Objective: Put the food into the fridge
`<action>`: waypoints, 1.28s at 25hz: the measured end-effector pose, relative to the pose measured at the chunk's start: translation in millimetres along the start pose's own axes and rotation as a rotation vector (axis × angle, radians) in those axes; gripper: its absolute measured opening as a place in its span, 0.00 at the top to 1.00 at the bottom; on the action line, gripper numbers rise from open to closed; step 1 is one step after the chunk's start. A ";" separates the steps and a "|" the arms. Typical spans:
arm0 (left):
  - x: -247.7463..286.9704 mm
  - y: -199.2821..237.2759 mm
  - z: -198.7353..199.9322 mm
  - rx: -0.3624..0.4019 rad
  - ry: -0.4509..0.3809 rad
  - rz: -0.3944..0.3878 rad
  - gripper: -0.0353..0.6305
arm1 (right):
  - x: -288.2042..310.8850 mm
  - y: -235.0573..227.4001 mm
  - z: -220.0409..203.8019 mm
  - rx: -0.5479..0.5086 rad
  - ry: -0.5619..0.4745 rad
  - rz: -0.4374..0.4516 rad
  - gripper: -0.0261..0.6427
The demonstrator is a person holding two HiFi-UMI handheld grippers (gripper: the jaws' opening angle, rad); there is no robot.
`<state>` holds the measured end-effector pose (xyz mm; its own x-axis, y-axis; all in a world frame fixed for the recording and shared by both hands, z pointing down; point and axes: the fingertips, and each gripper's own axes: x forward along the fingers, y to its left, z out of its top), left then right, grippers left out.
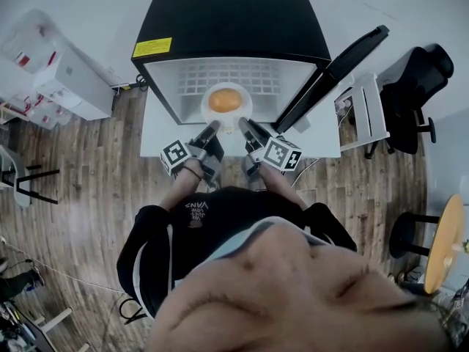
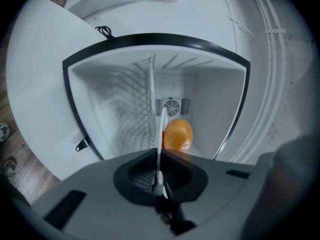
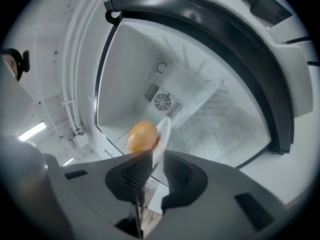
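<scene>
Wood floor (image 1: 88, 189), white table (image 1: 157, 141) bearing black fridge (image 1: 220, 20), door swung open. White plate (image 1: 206, 107) with round orange food (image 1: 224, 100) sits level at the fridge's open mouth. Left gripper (image 1: 212, 127) clamped on near rim; right gripper (image 1: 244, 123) likewise has the rim pinched beside it.

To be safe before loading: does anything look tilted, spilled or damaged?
Nothing stands out: left gripper and right gripper hold the white plate about level, round orange food centred on it, fridge door open.

Black sweater (image 1: 227, 215) reads "VANS"; yellow label (image 1: 152, 48) illegible.
</scene>
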<state>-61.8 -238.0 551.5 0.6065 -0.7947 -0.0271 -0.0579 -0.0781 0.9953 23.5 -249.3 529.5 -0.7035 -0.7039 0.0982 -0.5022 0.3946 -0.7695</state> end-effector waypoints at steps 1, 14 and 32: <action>1.0 1.4 2.3 0.000 0.004 0.005 0.91 | 2.1 -0.4 1.3 0.002 -0.003 -0.003 0.87; 15.4 -4.5 19.0 -0.018 0.020 -0.024 0.91 | 19.1 -6.1 10.5 -0.001 -0.026 -0.026 0.87; 29.7 -4.0 33.1 -0.042 0.028 -0.036 0.91 | 33.7 -12.3 20.2 0.023 -0.055 -0.032 0.86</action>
<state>-69.8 -281.2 543.6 0.6293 -0.7747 -0.0610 -0.0027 -0.0807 0.9967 16.1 -289.8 529.6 -0.6586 -0.7473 0.0889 -0.5116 0.3580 -0.7811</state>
